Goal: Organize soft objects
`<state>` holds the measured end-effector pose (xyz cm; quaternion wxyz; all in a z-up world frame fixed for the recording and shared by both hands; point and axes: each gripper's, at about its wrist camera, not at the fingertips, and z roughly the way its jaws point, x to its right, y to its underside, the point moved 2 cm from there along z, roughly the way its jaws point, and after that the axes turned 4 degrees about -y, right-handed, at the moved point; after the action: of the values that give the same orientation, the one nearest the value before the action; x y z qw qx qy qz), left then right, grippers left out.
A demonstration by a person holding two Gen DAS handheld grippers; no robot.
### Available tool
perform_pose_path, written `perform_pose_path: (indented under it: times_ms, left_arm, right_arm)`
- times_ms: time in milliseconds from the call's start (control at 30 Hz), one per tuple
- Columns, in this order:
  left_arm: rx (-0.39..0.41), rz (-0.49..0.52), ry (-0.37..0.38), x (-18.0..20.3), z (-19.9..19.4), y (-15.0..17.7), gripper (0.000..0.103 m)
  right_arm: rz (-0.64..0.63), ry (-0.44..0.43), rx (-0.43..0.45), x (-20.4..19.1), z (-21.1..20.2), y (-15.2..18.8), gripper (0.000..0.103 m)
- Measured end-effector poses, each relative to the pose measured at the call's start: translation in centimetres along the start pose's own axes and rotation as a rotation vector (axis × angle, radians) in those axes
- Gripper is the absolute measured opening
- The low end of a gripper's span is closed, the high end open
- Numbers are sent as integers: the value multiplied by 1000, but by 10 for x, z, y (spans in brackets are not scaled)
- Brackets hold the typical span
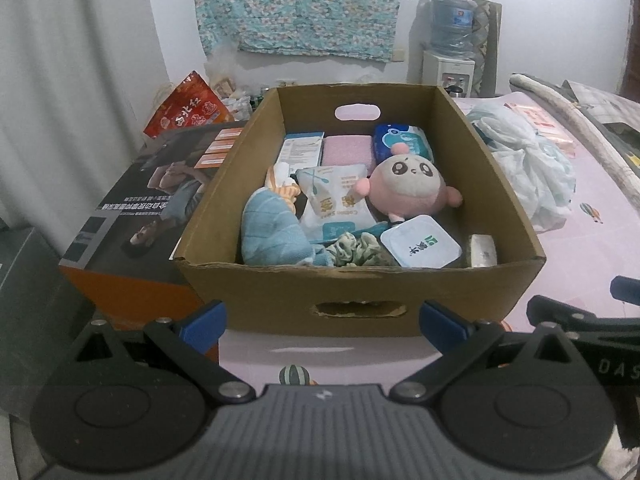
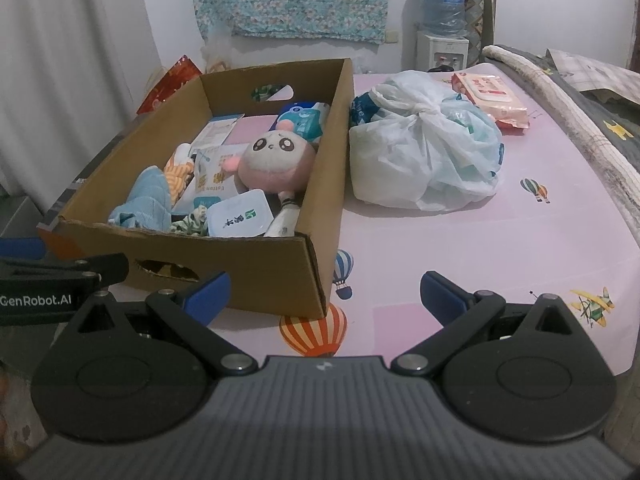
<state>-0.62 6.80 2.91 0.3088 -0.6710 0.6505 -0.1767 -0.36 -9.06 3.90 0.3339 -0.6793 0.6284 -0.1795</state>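
Both left tongs (image 1: 322, 322) and right tongs (image 2: 325, 294) are held wide open and empty; the pink plush toy (image 1: 406, 186) is seen lying inside the cardboard box (image 1: 360, 296) on the bed (image 2: 480, 240)

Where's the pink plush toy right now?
In both views the pink plush toy lies inside the cardboard box, right of the cotton swab pack.
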Motion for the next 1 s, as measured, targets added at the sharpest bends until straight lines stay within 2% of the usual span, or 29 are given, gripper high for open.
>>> perform_pose_path:
  times_ms: [1000]
  left_arm:
    - [-8,-1,-4,-5,4,3,103]
  right_arm:
    - [-5,0,-6,-2,2,0,102]
